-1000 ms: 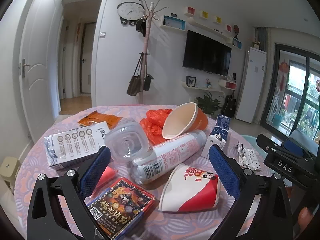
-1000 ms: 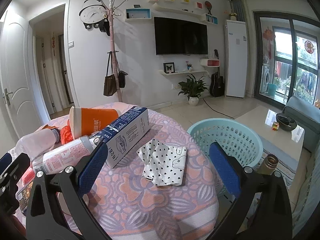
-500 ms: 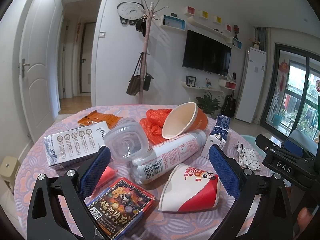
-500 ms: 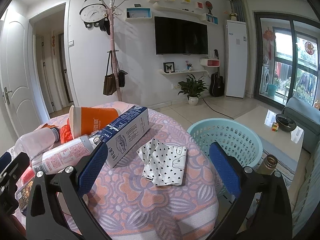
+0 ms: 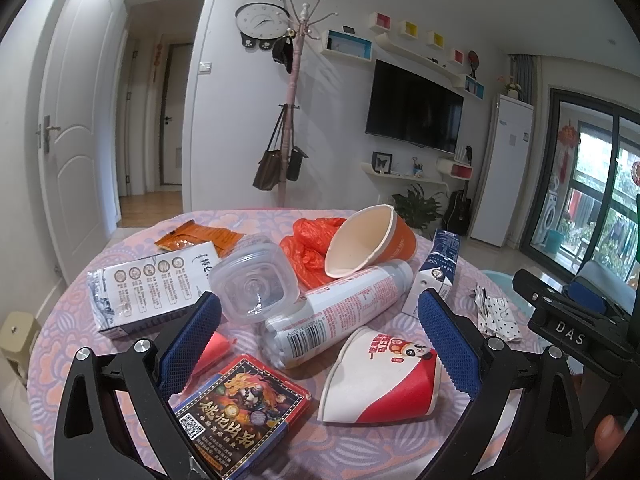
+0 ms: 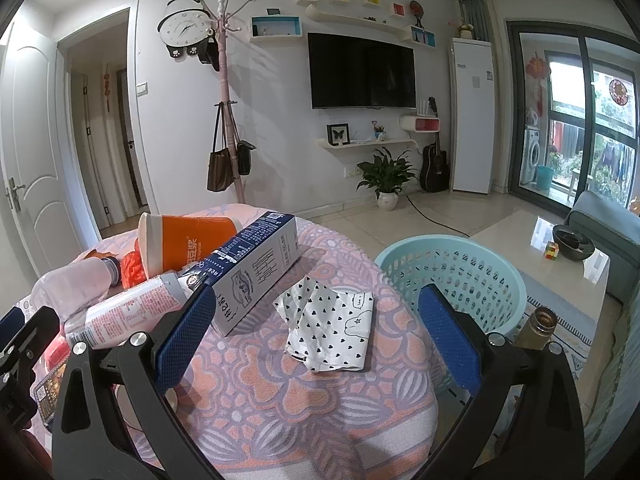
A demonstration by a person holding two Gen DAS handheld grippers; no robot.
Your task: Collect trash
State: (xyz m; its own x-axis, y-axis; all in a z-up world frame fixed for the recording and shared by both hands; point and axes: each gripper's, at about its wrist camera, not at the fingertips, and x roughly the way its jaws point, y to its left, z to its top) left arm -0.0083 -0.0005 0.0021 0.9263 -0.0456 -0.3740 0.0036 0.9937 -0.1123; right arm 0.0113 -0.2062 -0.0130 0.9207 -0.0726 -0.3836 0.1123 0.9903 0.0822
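The left gripper (image 5: 318,334) is held with its jaws spread wide above a pile of trash on the desk (image 6: 280,392), nothing being clasped. Between its fingers are seen a white bottle (image 5: 340,312) lying on its side, a clear plastic container (image 5: 254,288), a flattened red-and-white paper cup (image 5: 380,380) and a dark printed box (image 5: 244,404). The right gripper (image 6: 316,336) is likewise held wide apart and empty over a heart-patterned wrapper (image 6: 332,328), with a blue-and-white carton (image 6: 256,272) just beside it. A light blue basket (image 6: 452,276) is seen beyond the desk edge.
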